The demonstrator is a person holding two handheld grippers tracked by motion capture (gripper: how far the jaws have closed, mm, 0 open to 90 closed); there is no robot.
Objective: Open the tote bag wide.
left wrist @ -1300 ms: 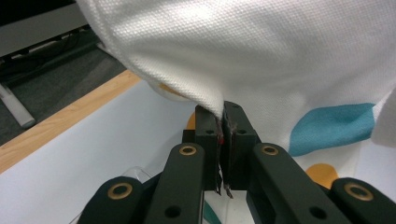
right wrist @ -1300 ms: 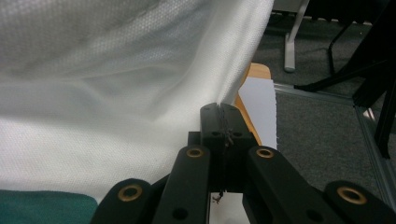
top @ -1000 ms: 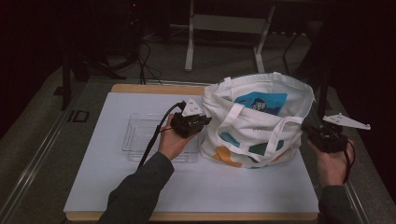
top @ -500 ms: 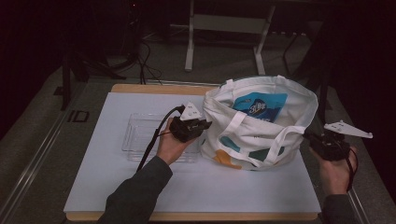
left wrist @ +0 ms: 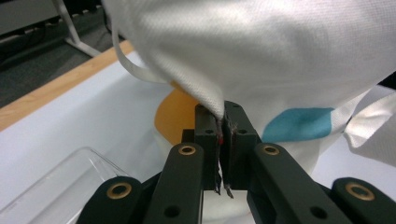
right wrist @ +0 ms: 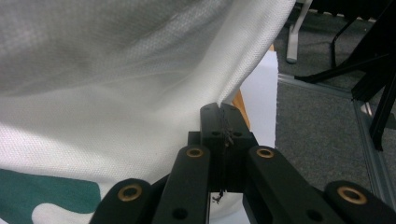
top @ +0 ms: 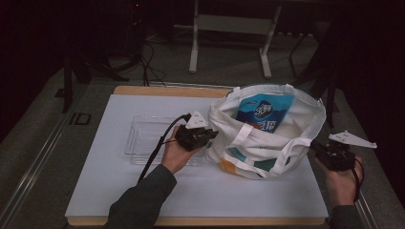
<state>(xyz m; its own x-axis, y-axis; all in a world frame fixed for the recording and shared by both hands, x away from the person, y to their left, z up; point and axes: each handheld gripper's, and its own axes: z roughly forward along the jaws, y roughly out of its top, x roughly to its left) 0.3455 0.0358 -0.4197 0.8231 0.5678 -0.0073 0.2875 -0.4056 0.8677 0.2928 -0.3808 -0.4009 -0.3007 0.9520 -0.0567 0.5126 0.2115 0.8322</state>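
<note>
**Holding the tote bag open by its rim, packet already inside**

Spreading the mouth of the white tote bag [top: 267, 138] looks like the step in hand, and it seems well advanced. The bag stands on the right half of the counter [top: 119, 191], close to its right edge, with its opening stretched wide between the two hands. The left claw [top: 206, 136] is clamped on the bag's left rim; in the left gripper view its jaws stand pressed together with a fold of the white cloth [left wrist: 219, 109] pinched between them. The right claw [top: 319, 149] is clamped on the opposite rim, out past the counter's right edge, and the right gripper view shows the fabric [right wrist: 224, 100] running down into its closed jaws.

Inside the bag, leaning against the far wall, sits a blue packet [top: 264, 113] with printed lettering too small to read. A clear plastic tray [top: 143, 136] lies near the middle of the counter, just left of the left hand, and appears to hold nothing.

Judging by that, the loading is probably done. What seems left is to settle or close the bag and let go of both rims.
</note>
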